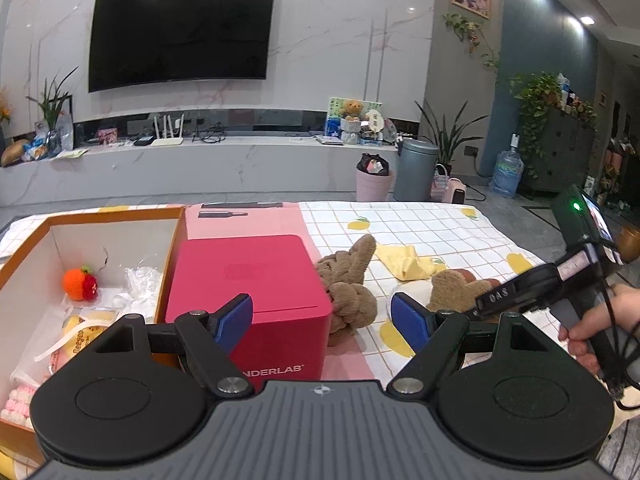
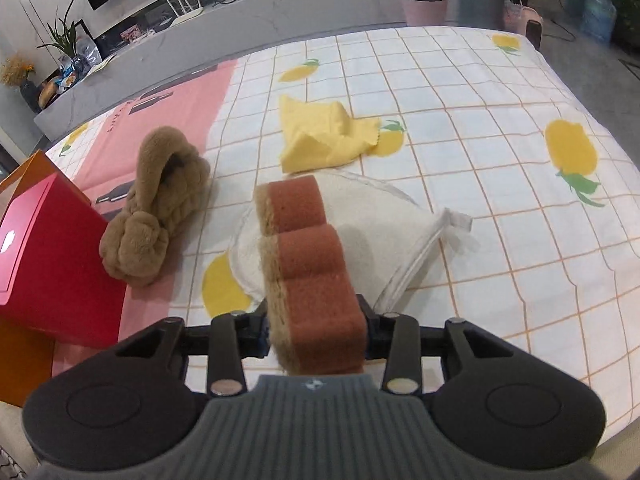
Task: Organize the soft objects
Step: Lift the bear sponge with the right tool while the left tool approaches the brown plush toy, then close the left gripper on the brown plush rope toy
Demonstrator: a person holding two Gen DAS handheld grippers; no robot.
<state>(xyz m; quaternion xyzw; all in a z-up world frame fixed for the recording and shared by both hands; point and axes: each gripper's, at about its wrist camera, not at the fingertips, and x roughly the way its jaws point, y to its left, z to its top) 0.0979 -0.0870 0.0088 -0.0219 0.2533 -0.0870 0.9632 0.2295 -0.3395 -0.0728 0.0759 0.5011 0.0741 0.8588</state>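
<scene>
Sponge (image 2: 312,272) clamped between right gripper (image 2: 316,330) fingers, long axis running forward along them, lifted over the white cloth (image 2: 400,232). Orange box (image 1: 52,224) lies to the left, nearer the left gripper (image 1: 322,320), whose fingers stand apart, empty.

Black gripper (image 1: 322,320) arms, blue fingers (image 1: 236,322), ribbed grey body.

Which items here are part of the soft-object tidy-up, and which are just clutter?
Job:
- brown sponge, clamped in right tool
- brown plush slipper
- yellow cloth
- white cloth
- orange box with crocheted fruit

Lying about:
- red box
- TV
- grey bin
- water jug
</scene>
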